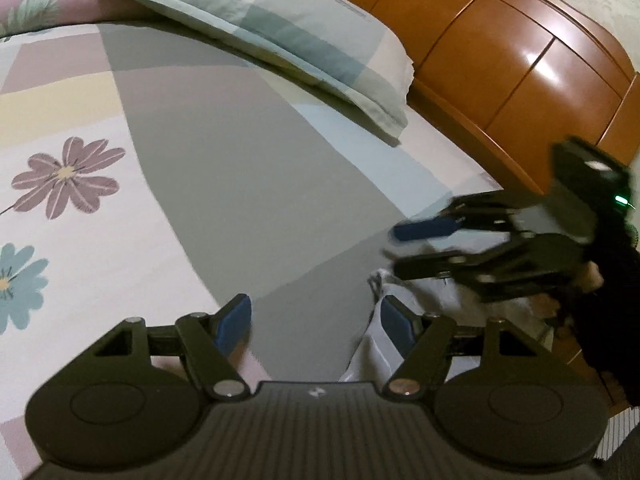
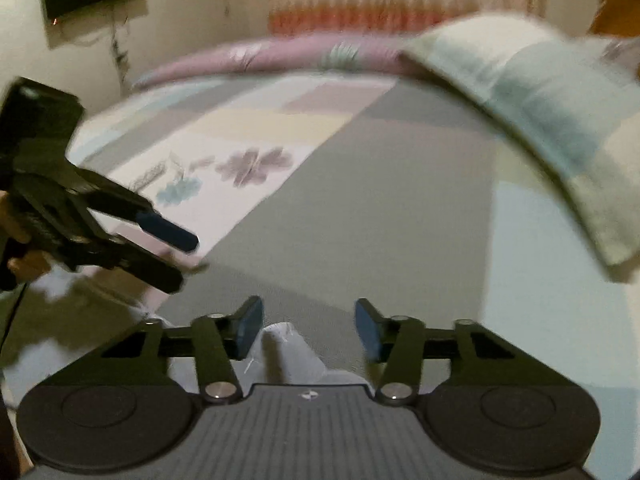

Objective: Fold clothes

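A: Nearest first. Left gripper (image 1: pixel 316 326): jaws spread, nothing between the pads. A pale garment (image 1: pixel 370 344) lies at the near edge of the bed, just beside its right-hand pad and partly under it; touching or not, I cannot tell.

B: And the right gripper (image 2: pixel 308 330)?

A: Jaws apart, pads clear of cloth. A bunched white fold of the same garment (image 2: pixel 286 346) sits between them, low and close to the body. No pinch on either side.

B: So the step in hand is taking hold of the cloth?

A: My judgement, yes. Best done by bringing both sets of pads down over one edge, well apart from each other, closing on a single layer, then lifting together so it hangs flat. Most of the garment is hidden below the frames, so which edge is uncertain.

B: Beyond that?

A: Patchwork flowered bedsheet (image 1: pixel 192 168), bare and flat, good for laying out. Further on, a checked pillow (image 1: pixel 280 36) lies across the head end, and behind it an orange wooden headboard (image 1: pixel 520 64).

B: Obstructions?

A: Only the pillow, if the garment gets spread that far. The two grippers are also near each other.
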Demonstrator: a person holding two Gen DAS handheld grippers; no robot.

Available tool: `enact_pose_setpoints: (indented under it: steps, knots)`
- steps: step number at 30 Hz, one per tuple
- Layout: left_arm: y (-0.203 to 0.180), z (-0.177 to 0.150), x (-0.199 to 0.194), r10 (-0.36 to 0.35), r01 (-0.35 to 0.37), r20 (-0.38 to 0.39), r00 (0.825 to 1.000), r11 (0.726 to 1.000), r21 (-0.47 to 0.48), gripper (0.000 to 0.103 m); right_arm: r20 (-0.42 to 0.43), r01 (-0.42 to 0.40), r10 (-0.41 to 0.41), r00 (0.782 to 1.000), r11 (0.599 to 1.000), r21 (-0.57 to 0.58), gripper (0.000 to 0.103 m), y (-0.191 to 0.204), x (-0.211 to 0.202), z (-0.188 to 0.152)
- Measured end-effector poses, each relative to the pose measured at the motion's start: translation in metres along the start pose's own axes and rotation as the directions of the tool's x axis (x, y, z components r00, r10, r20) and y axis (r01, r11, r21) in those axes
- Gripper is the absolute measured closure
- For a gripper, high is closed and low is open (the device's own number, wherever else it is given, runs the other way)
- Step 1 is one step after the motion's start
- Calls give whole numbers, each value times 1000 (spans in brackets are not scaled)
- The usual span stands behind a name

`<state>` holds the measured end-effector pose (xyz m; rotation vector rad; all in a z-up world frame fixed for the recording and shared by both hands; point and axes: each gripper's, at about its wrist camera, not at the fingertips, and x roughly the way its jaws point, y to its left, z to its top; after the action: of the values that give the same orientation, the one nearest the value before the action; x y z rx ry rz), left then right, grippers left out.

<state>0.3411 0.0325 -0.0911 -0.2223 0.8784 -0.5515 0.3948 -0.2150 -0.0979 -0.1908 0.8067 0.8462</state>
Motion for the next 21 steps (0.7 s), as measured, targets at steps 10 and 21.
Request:
enact_pose_setpoints:
  steps: [10, 21]
  knots:
    - [-12, 0, 16, -99, 101, -43, 994, 994, 44, 32, 11, -109, 110, 994, 993, -39, 93, 13, -36, -32]
    - [-56, -18, 24, -283, 301, -141, 949, 944, 133, 32, 35, 28, -19, 999, 967, -252, 93, 59, -56, -62]
